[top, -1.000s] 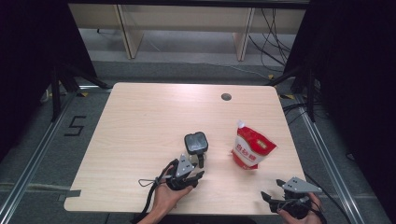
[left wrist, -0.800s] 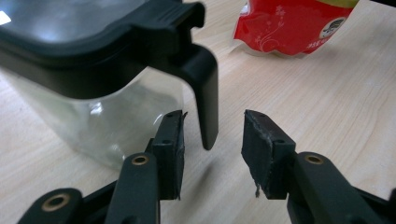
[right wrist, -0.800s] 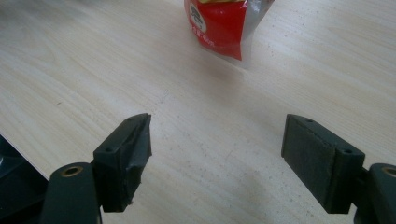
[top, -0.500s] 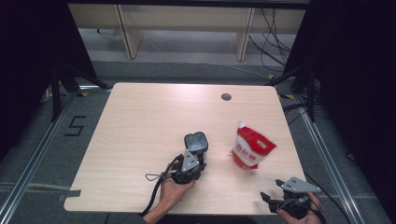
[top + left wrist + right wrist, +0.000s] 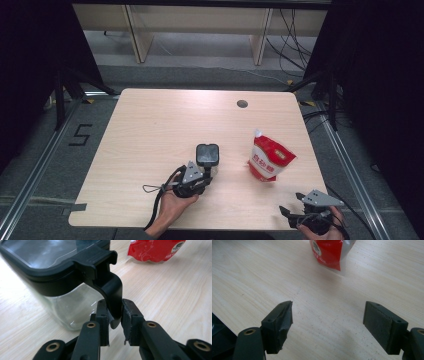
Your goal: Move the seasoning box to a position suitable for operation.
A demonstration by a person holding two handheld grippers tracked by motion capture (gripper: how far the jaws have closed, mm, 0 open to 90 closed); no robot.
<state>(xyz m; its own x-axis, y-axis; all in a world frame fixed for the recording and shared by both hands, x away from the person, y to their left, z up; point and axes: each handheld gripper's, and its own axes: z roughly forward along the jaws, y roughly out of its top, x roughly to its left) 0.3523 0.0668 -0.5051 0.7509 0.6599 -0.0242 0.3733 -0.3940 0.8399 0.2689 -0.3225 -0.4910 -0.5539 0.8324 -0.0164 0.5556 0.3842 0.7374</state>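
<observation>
Since the earlier frames, the left gripper is seen advanced up the table to the container, and its jaws have just been closing, with the container's black handle between them; the right gripper is unchanged in place.

High view: the container, a clear jar with a black lid, is seen standing near the middle of the table; the left gripper is placed just below it, touching at the handle; the red pouch is set upright to the right, well apart from the jar; the right gripper is held at the table's near right corner.

Left gripper view: the handle is seen hanging from the lid, and its lower end is pinched between the two pads; the left gripper is thus closed on the handle; the glass body rests on the table.

Right gripper view: the jaws are held wide apart with nothing between them; the red pouch lies ahead, at a distance.

Step in hand, as judged: the grasp on the handle is being secured. The next move is expected to call for a firm, centred hold before lifting or tilting, since the handle is narrow and slippage is possible.
</observation>
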